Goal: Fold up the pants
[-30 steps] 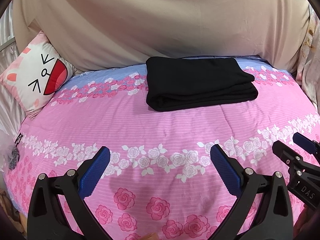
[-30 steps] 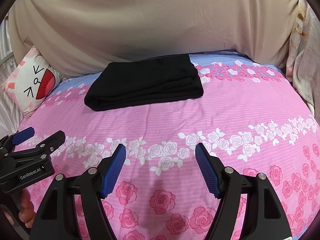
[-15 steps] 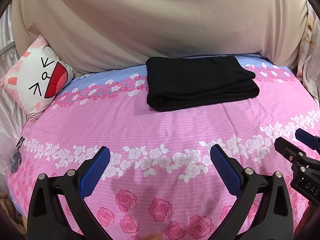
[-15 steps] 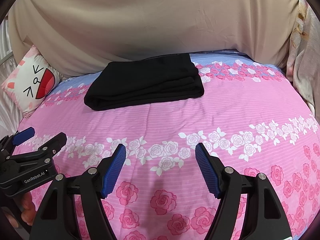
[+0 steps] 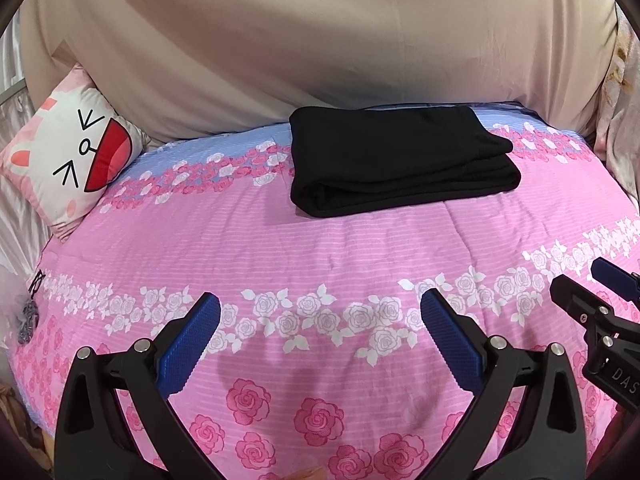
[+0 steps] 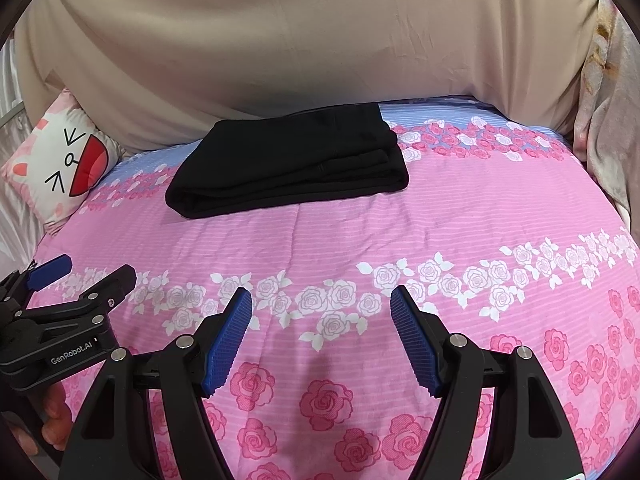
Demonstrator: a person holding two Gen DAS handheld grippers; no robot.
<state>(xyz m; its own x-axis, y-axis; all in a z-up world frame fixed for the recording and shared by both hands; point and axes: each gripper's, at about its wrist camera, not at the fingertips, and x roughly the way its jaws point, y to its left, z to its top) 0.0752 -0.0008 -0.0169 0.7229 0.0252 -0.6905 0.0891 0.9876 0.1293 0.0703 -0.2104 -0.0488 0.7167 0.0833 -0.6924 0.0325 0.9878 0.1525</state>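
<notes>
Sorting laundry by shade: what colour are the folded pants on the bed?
Plain black pants, clearest in the left wrist view.

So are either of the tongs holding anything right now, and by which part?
Nothing is held. The left tongs and right tongs are both open over the bedspread, apart from the folded black pants.

Folded black pants (image 6: 288,164) lie on the floral bedspread (image 6: 460,220), right claw (image 6: 321,318) spread empty.

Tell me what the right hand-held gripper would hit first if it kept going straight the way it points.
Probably the pink rose bedspread: the open right hand-held gripper angles down at it, short of the folded black pants. Depth is uncertain.
</notes>
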